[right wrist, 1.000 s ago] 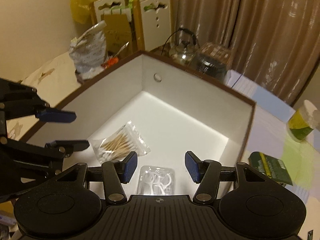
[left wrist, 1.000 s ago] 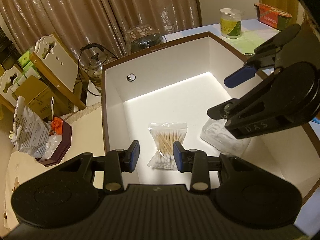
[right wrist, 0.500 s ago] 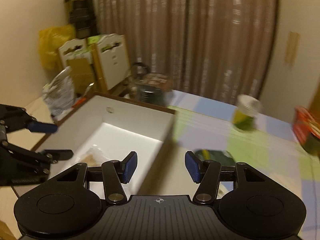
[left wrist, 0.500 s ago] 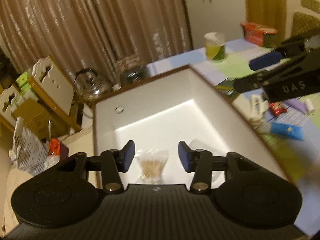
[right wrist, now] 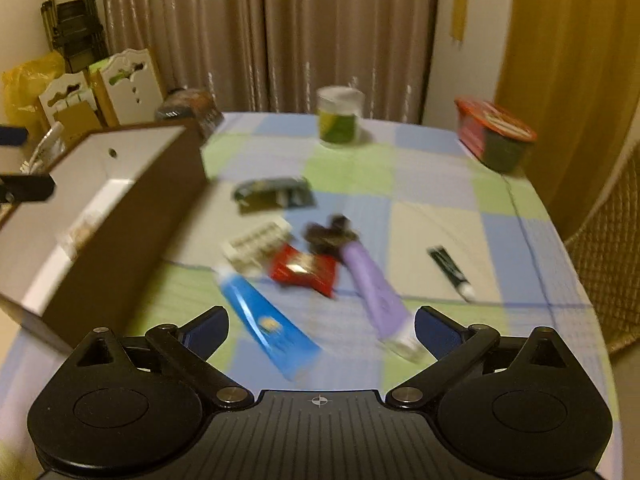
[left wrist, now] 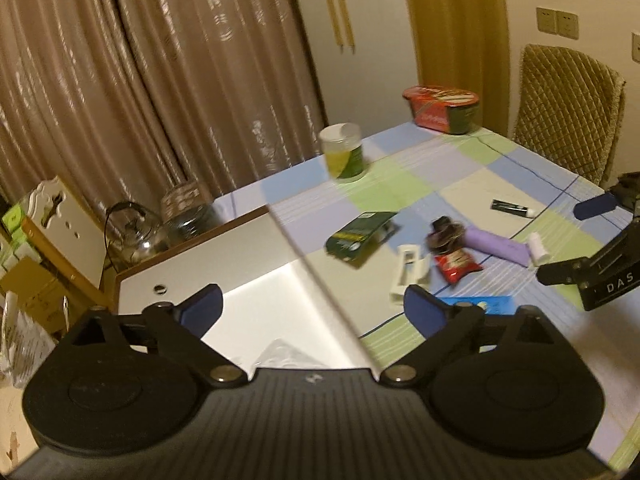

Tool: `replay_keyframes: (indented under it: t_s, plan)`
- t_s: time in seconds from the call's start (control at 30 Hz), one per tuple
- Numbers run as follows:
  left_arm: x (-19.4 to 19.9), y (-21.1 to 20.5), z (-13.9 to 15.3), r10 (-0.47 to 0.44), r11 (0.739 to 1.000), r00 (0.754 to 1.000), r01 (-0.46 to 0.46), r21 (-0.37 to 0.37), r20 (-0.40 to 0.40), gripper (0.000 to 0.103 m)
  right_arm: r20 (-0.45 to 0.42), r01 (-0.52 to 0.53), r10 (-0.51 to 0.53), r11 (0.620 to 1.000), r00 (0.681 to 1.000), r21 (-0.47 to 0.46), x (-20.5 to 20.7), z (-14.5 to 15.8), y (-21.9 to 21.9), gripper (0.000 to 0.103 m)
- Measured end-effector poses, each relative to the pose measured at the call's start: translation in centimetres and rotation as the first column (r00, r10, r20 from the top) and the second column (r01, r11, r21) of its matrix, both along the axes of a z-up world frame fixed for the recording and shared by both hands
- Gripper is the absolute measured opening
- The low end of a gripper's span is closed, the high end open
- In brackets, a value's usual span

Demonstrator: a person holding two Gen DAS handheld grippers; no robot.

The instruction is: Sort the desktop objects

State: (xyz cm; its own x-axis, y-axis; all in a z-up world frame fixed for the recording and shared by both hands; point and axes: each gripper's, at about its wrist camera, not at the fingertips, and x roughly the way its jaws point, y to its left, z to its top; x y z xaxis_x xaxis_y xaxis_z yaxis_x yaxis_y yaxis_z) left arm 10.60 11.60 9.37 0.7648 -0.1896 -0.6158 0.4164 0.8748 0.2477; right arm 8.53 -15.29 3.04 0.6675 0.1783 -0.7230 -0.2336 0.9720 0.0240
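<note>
While both tongs, left gripper (left wrist: 312,310) and right gripper (right wrist: 321,327), have just opened wide and empty, the crowded blue tube (right wrist: 268,326), red packet (right wrist: 303,272) and purple tube (right wrist: 374,292) risk a double pickup.

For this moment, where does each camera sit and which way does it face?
Left wrist: on the left gripper, above the white box's edge, facing the checked tablecloth; its open jaws show, and the right gripper at far right.
Right wrist: on the right gripper, facing the blue tube and purple tube; its open jaws show.
Shared: box, purple tube, red packet, green jar.
</note>
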Motion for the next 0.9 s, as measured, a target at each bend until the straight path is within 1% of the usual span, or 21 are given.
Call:
replay_keyframes:
  t_s: [0.03, 0.1, 0.17, 0.27, 0.33, 0.4, 0.47, 0.57, 0.77, 0.9]
  plan:
    - [-0.4, -1.0, 0.0, 0.0, 1.0, 1.0, 0.0, 0.008, 0.005, 0.1, -0.005, -0.006, 0.007, 1.0, 1.0, 0.002, -0.3, -0.2, -1.2, 0.102]
    - [-1.1, -3.2, 0.1, 0.012, 1.0, 1.0, -0.012, 0.015, 0.013, 0.102, -0.011, -0.036, 0.036, 0.999, 0.999, 0.001, -0.7, -0.5, -3.6, 0.102]
    - [-1.8, -5.4, 0.0, 0.032, 0.999, 0.999, -0.032, 0.011, 0.015, 0.102, -0.017, -0.082, 0.082, 0.997, 0.996, -0.008, -1.2, -0.8, -5.8, 0.102]
    - [-3.0, -9.5, -0.4, 0.086, 0.996, 0.996, -0.086, -0.001, 0.007, 0.102, -0.025, -0.152, 0.152, 0.988, 0.988, -0.017, -1.4, -0.8, -9.2, 0.102]
    - [-3.9, -12.4, -1.1, 0.124, 0.992, 0.992, -0.124, -0.022, -0.013, 0.102, -0.025, -0.196, 0.195, 0.98, 0.98, -0.024, -1.5, -0.9, -11.3, 0.102]
    - [-4.7, -14.9, -1.9, 0.154, 0.987, 0.988, -0.155, -0.044, -0.033, 0.102, -0.036, -0.214, 0.212, 0.976, 0.977, -0.037, -1.1, -1.0, -13.0, 0.102]
    - [-5.3, -16.9, -2.8, 0.196, 0.978, 0.977, -0.201, -0.062, -0.079, 0.102, -0.04, -0.234, 0.233, 0.972, 0.972, -0.025, -1.0, -0.9, -14.4, 0.102]
    - [-6.1, -18.5, -4.1, 0.249, 0.96, 0.957, -0.264, -0.091, -0.151, 0.102, -0.049, -0.255, 0.254, 0.967, 0.966, -0.021, -0.7, -1.3, -15.3, 0.102]
    - [-6.6, -18.7, -5.2, 0.288, 0.949, 0.936, -0.308, -0.073, -0.202, 0.102, -0.056, -0.254, 0.253, 0.967, 0.966, 0.002, -0.6, -1.6, -15.4, 0.102]
    - [-6.7, -18.5, -5.7, 0.297, 0.945, 0.929, -0.319, -0.069, -0.221, 0.102, -0.064, -0.262, 0.262, 0.965, 0.963, 0.001, -0.4, -1.6, -14.8, 0.102]
